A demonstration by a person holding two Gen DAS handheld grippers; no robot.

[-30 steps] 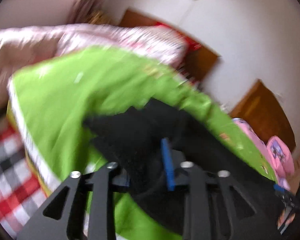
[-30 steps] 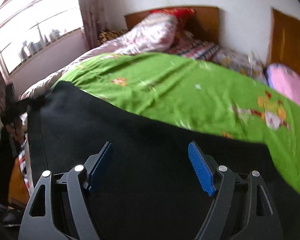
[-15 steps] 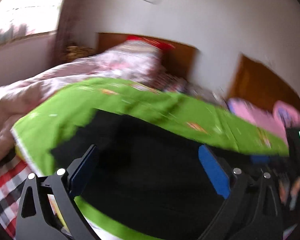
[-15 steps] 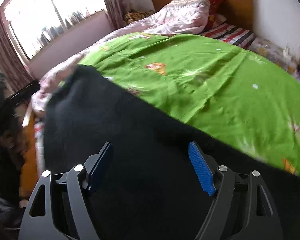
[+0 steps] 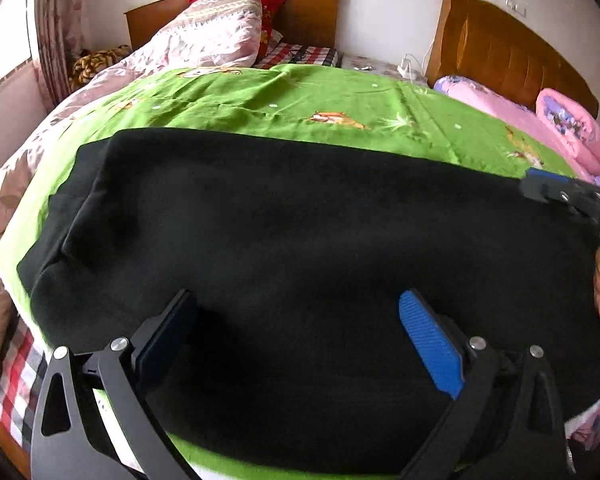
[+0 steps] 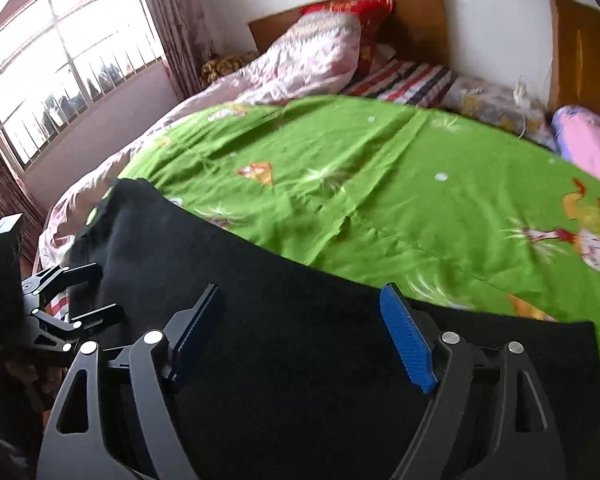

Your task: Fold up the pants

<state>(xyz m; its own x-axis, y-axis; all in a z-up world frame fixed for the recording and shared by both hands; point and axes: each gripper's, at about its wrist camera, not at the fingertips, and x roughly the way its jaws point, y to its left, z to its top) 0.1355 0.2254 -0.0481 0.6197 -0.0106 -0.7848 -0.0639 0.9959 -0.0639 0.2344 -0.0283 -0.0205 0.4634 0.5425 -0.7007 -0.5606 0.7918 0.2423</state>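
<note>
The black pants (image 5: 300,240) lie flat across the near edge of the bed, on the green sheet (image 5: 300,96), as a long band running left to right; the left end shows a loose layered corner, which may be the waistband or the cuffs, I cannot tell which. The left gripper (image 5: 300,340) hangs over the near middle of the cloth with its jaws spread as wide as they go and nothing between the pads but air above the fabric. The right gripper (image 6: 300,336) sits over the right stretch of the pants with its jaws opening; the cloth lies beneath them, not pinched, and in the left wrist view its blue tip reaches in from the far right edge. Both tools look to have let go, so my judgement is that 1 fold is laid and the next one, bringing 1 end over the other, is the step in hand. To do it well, take the 2 corners of the same end, 1 in each gripper, and pinch every layer at once so the lower layer does not slide free. Lift only enough to clear the cloth, carry the end across level, and match edge to edge before releasing. The left corner looks rumpled, so smoothing it first should keep the fold square. The pink quilt (image 5: 204,36) lies far off and out of the way.
</note>
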